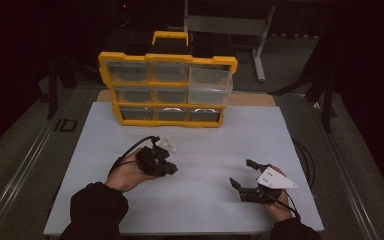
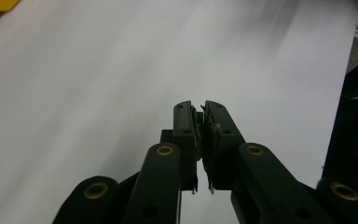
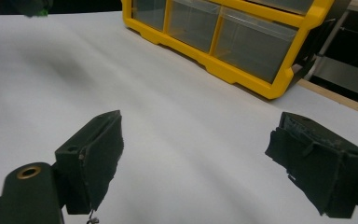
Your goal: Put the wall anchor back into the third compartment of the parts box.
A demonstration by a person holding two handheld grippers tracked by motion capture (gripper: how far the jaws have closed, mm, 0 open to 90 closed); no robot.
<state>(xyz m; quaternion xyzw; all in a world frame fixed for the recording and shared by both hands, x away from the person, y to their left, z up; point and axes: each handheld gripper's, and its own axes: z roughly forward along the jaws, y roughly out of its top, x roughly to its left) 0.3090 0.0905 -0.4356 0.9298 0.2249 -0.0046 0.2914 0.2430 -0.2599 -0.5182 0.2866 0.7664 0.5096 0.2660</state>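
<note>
Two tongs: I hold one in each hand over the white table (image 1: pixel 205 155)
Left tongs (image 2: pixel 199 116): jaws nearly together, pinching a small green thing (image 2: pixel 198 113) at the tips; lifted above the table's left-centre; what it is I cannot tell
Right tongs (image 3: pixel 198 158): jaws wide apart, nothing between; low at the table's right
Yellow plastic organiser with clear drawers (image 1: pixel 167 90): upright at the far edge; well apart from both

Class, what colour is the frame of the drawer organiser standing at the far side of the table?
Yellow: the drawer organiser shows it best in the high view.
</note>
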